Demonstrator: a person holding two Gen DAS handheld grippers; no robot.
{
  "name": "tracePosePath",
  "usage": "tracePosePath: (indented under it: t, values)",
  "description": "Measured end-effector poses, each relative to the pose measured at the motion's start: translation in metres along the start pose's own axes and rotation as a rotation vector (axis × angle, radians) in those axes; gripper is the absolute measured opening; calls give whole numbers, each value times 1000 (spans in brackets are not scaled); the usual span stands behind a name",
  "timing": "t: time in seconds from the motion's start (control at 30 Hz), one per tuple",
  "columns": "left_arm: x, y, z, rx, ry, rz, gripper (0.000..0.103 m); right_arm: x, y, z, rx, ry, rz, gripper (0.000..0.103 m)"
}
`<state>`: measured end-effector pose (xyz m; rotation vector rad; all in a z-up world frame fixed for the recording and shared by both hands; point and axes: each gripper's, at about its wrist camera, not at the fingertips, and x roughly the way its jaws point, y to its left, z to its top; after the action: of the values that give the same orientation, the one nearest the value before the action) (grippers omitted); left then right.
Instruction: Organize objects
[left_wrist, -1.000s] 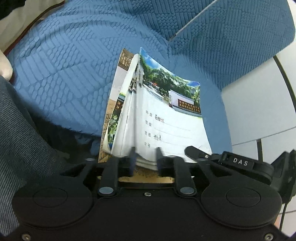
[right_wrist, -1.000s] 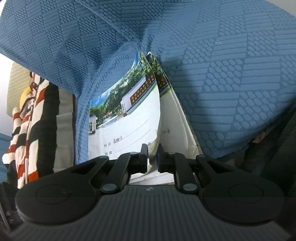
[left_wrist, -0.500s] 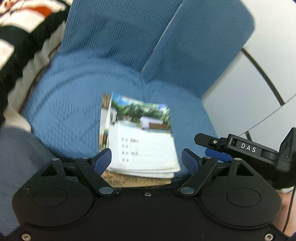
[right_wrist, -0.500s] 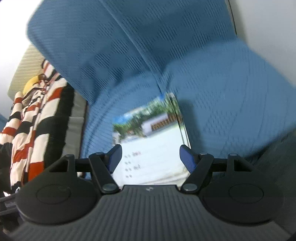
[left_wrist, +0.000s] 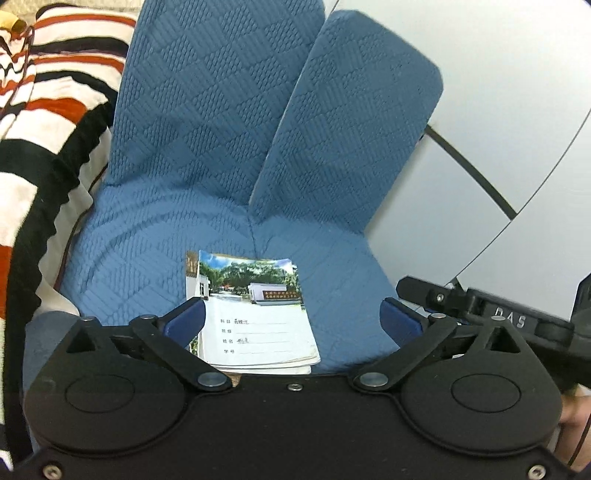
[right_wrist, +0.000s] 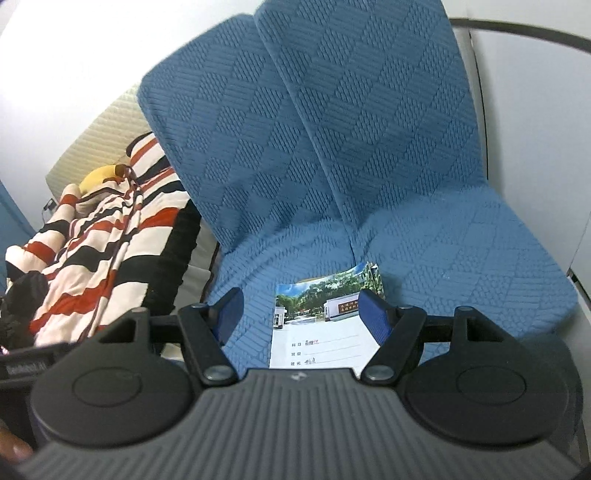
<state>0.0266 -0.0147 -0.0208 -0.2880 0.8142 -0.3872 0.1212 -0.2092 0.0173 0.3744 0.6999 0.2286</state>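
Observation:
A stack of thin booklets (left_wrist: 255, 321) with a photo cover lies flat near the front edge of the blue sofa seat (left_wrist: 147, 266). In the left wrist view my left gripper (left_wrist: 291, 319) hangs above and in front of the stack. Its jaws are still opening, and nothing is between its blue pads (left_wrist: 184, 321). The right wrist view shows the same booklets (right_wrist: 317, 332) on the seat (right_wrist: 461, 258), with my right gripper (right_wrist: 301, 314) open above them and holding nothing. The right gripper's black body (left_wrist: 509, 321) shows at the right of the left wrist view.
Two blue back cushions (left_wrist: 221, 110) stand upright behind the seat. A red, black and white striped blanket (right_wrist: 110, 240) lies to the left, with a yellow soft toy (right_wrist: 99, 175) at its far end. White wall panels (left_wrist: 498, 110) are on the right. Grey cloth (left_wrist: 48, 332) lies at the lower left.
Both grippers let go of the booklets, opened wide and rose away from the seat. The booklets, held up on edge before, now lie flat on the sofa.

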Motion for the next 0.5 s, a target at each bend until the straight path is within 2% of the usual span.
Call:
tracePosePath:
  t: [0.2, 0.5]
  values:
    - [-3, -6, -14, 33, -10, 0, 102, -12, 3, -22, -31, -19, -31, 71]
    - [6, 3, -34, 31, -15, 31, 102, -7, -6, -52, 11, 4, -62, 71]
